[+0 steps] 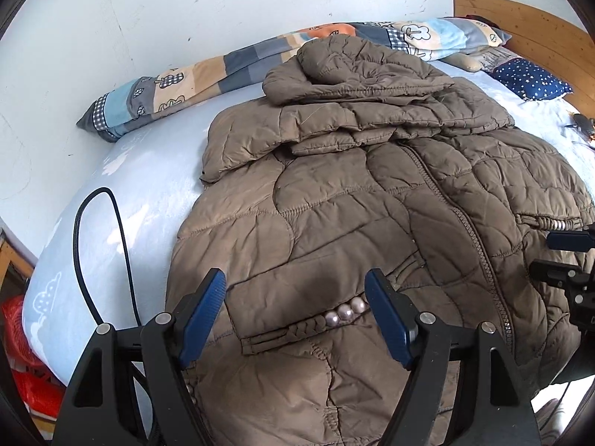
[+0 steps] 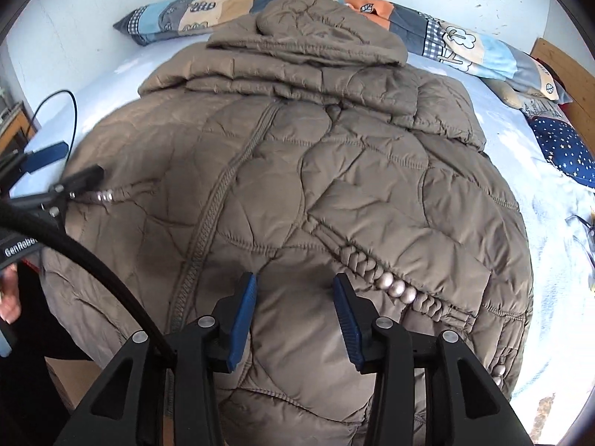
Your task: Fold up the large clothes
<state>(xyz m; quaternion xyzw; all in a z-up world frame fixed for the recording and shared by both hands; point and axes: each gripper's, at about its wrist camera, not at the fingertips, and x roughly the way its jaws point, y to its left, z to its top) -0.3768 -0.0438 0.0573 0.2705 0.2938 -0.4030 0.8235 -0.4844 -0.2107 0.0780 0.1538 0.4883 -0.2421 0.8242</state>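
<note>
Blue-ribbed left tool [image 1: 293,282] above puffy quilted jacket [image 1: 334,193]

jacket [image 1: 334,193]: taupe-brown, quilted | sheet [image 1: 148,178]: pale blue, white clouds | quilt [image 1: 178,81]: patchwork blue-grey-orange | pillow [image 1: 531,80]: navy, white stars
</note>
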